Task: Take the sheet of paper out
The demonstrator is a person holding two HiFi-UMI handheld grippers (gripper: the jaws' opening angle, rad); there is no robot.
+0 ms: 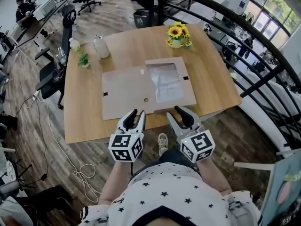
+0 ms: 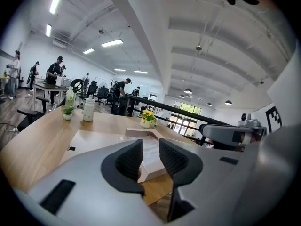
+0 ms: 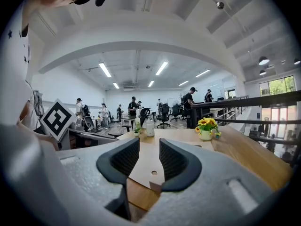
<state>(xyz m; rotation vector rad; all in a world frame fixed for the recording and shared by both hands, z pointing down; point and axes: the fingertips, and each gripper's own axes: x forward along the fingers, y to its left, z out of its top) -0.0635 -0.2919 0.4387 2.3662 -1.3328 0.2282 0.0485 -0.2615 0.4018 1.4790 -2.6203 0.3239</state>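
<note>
A flat brown cardboard folder (image 1: 124,92) lies open on the wooden table (image 1: 80,119). Its right half is a shallow frame that holds a crinkled white sheet of paper (image 1: 167,82). Both grippers hover at the table's near edge, just short of the folder. My left gripper (image 1: 135,113) is slightly open with nothing between its fingers; in its own view the left gripper (image 2: 150,150) points at the folder (image 2: 94,142). My right gripper (image 1: 179,110) is also narrowly open and empty. Between the pads of the right gripper (image 3: 149,155) shows the folder (image 3: 146,160) and its small round hole.
At the table's far edge stand a sunflower pot (image 1: 177,36), a white jar (image 1: 100,46), a small potted plant (image 1: 83,60) and a green bottle (image 1: 74,44). Office chairs (image 1: 54,76) stand to the left. A black railing (image 1: 244,36) curves past on the right.
</note>
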